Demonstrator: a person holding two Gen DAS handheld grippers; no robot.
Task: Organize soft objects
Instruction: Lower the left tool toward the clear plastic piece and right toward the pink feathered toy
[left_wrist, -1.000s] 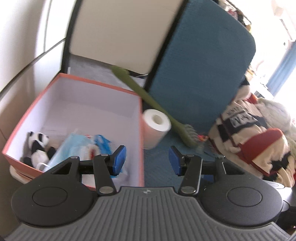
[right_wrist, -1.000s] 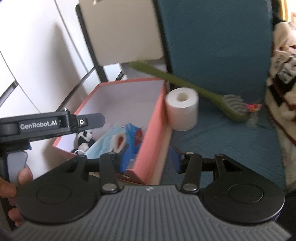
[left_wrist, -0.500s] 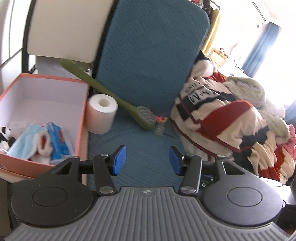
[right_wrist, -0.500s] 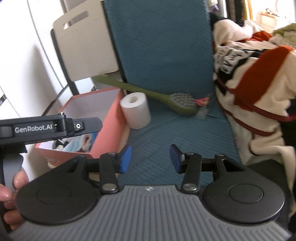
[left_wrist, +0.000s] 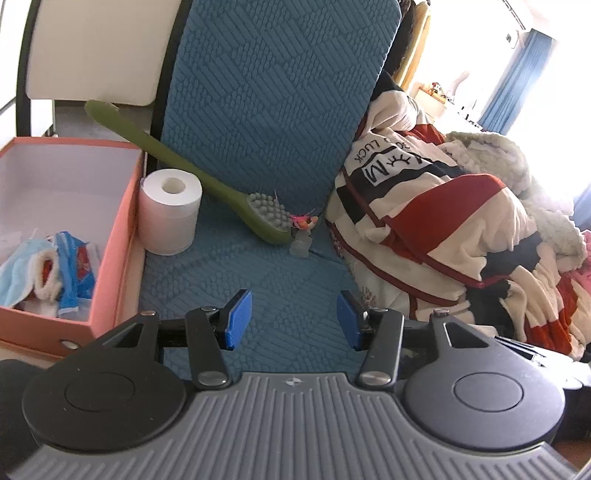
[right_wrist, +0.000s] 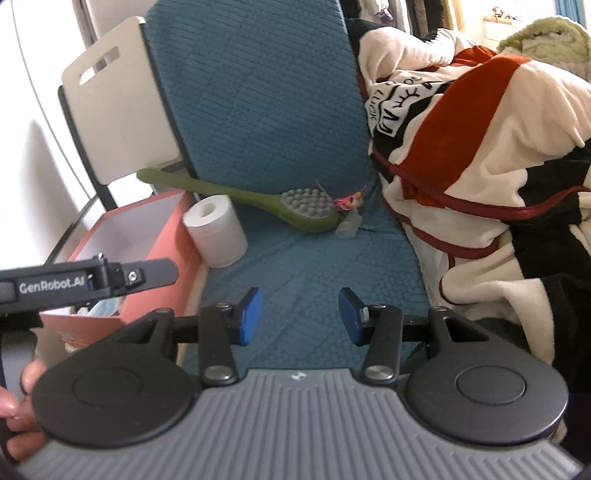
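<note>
Left claw (left_wrist: 293, 319): my jaws stand partly apart and grip nothing; only the blue seat cushion (left_wrist: 258, 280) lies between the pads, so I am free to pick.
Right claw (right_wrist: 301, 317): likewise partly apart and empty, aimed down at the same cushion.
Orange box (left_wrist: 118, 236): just left of the cushion; it serves as the collection bin and already holds soft cloth items (left_wrist: 44, 266).
Paper roll (left_wrist: 170, 210): upright, beside the box wall, not yet stowed.
Green brush (left_wrist: 221, 192): leans on the backrest; hard, so probably not for the box.
Striped blanket (left_wrist: 443, 221): piled right of the cushion, probably my next soft item.
</note>
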